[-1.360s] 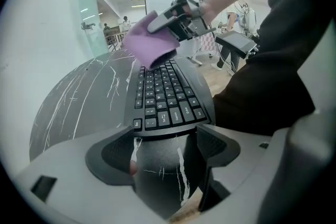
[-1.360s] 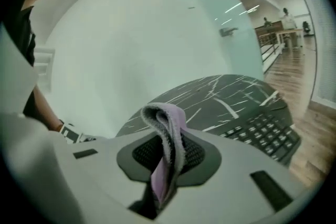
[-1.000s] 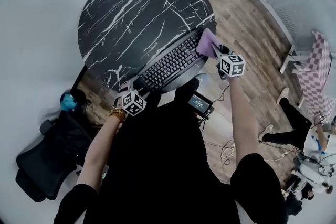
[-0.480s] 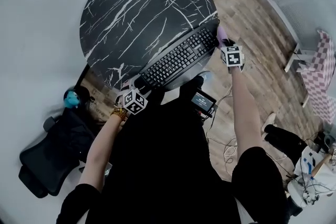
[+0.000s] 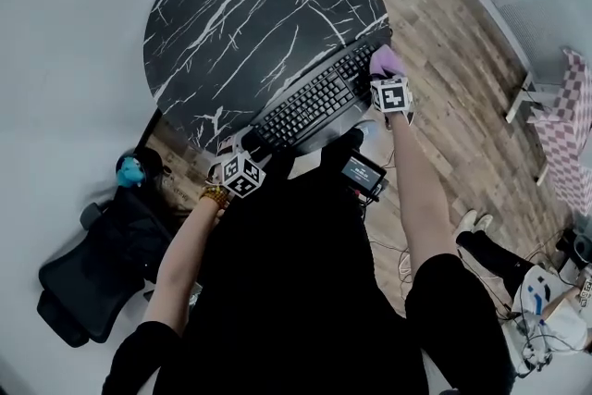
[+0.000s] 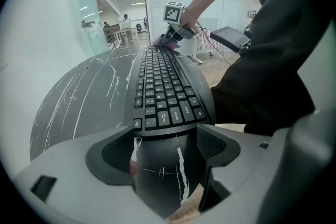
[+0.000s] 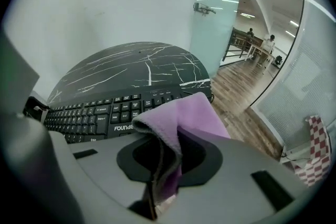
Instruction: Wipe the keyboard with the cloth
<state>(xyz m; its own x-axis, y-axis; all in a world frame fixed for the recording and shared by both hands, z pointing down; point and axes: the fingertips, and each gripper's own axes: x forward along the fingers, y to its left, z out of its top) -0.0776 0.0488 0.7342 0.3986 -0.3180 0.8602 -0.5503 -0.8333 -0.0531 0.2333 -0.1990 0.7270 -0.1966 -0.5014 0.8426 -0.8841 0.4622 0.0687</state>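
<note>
Wipe starting: right hand-held gripper (image 5: 383, 75) is pinching cloth (image 7: 185, 113) at right end of keyboard (image 5: 313, 106); left hand-held gripper (image 6: 168, 162) is sitting open; leftward sweep probably due.

Holds the left gripper (image 6: 165, 162) low and close to the body, jaws apart, left arm (image 5: 180, 259) bent at the elbow. Stretches the right arm (image 5: 416, 190) forward, nearly straight, right gripper (image 7: 168, 165) clamped on the cloth (image 7: 197, 113).

Round black white-veined table (image 5: 231, 9), one black keyboard (image 5: 310, 106) flat along its near edge, wooden floor (image 5: 444, 42) beneath.
</note>
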